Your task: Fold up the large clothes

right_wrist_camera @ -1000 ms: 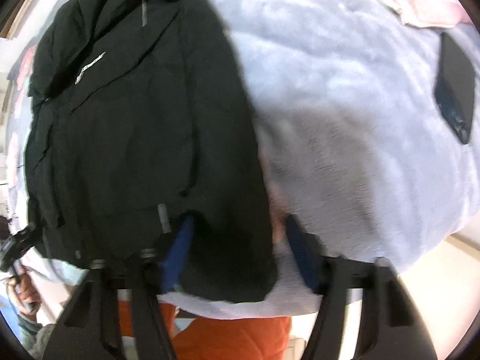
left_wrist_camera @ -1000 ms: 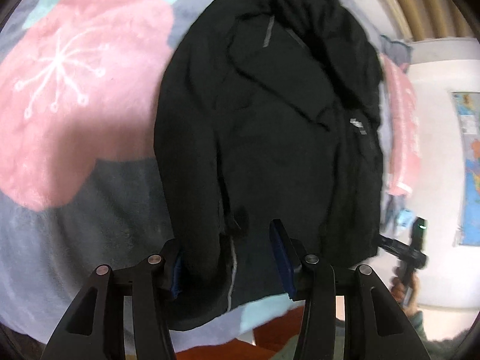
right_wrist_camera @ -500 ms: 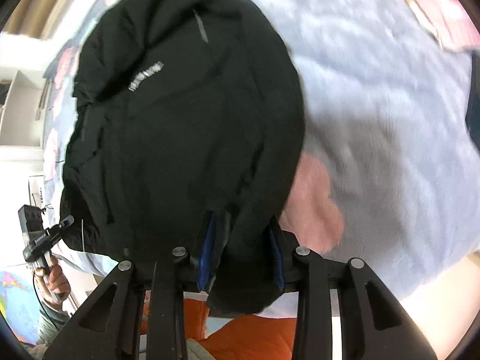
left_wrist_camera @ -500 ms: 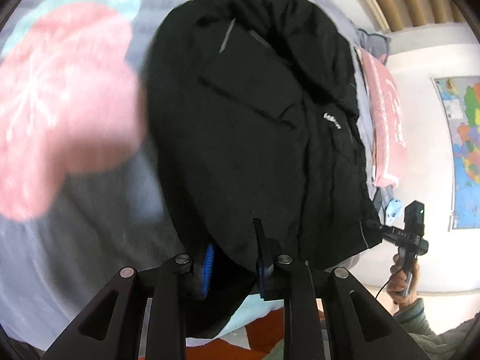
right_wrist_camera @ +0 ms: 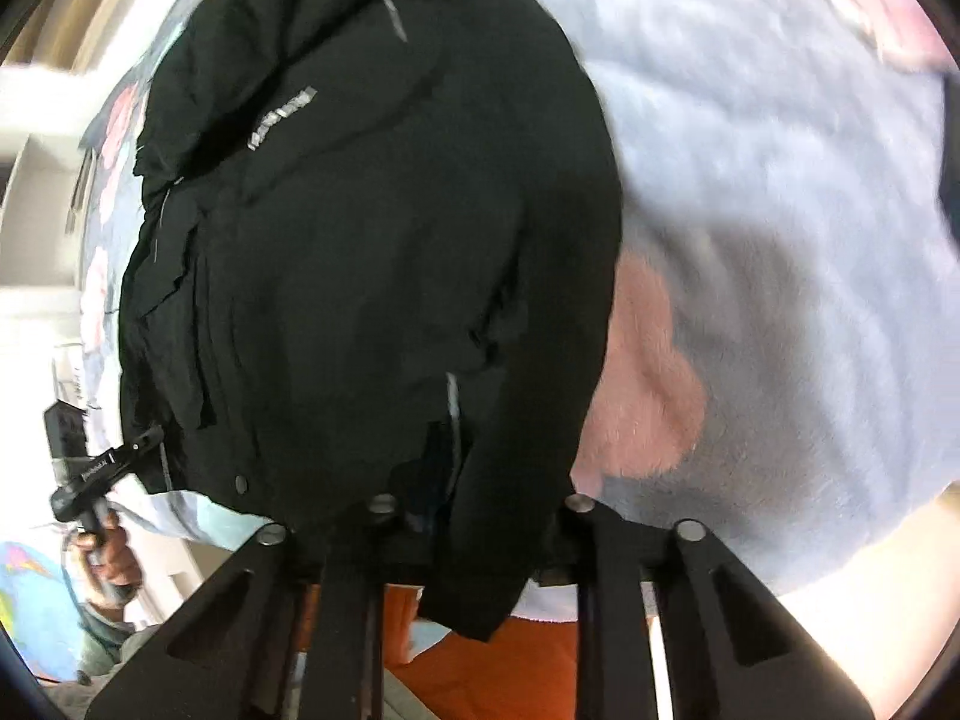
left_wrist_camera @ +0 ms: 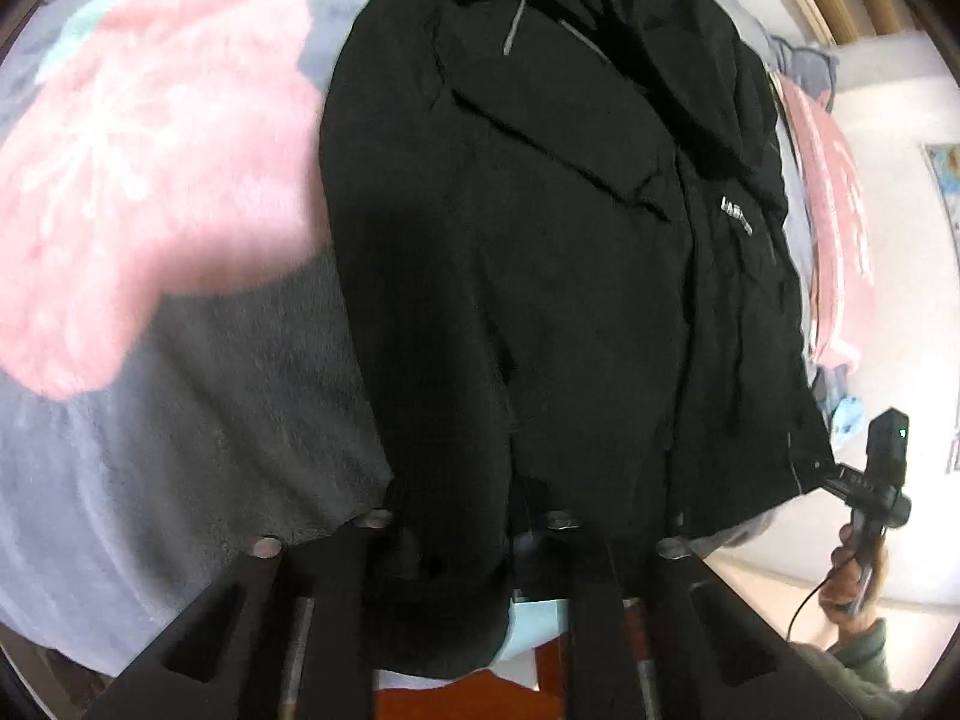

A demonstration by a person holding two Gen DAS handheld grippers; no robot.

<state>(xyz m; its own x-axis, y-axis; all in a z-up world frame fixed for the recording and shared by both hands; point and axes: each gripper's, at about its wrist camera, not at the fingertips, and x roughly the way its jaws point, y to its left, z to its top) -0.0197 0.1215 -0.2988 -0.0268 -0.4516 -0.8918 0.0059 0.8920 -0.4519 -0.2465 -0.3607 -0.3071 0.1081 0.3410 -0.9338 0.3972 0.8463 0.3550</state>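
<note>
A black jacket (left_wrist_camera: 540, 240) with grey reflective strips and a small white logo lies front up on a fleece blanket (left_wrist_camera: 198, 396); it also fills the right wrist view (right_wrist_camera: 360, 240). My left gripper (left_wrist_camera: 456, 516) is shut on the jacket's bottom hem at its left side. My right gripper (right_wrist_camera: 480, 504) is shut on the hem at the right side. The hem hangs over both grippers and hides their fingertips. The right gripper also shows at the far right of the left wrist view (left_wrist_camera: 864, 480).
The blanket is grey-blue with a big pink flower patch (left_wrist_camera: 138, 138). A pink pillow (left_wrist_camera: 834, 228) lies beyond the jacket's right side. A dark flat object (right_wrist_camera: 951, 138) lies on the blanket at the right. White wall (left_wrist_camera: 900, 138) beyond.
Both grippers have closed on the jacket's bottom hem, from open around it a second ago. The hem has lifted and both views have shifted slightly.
</note>
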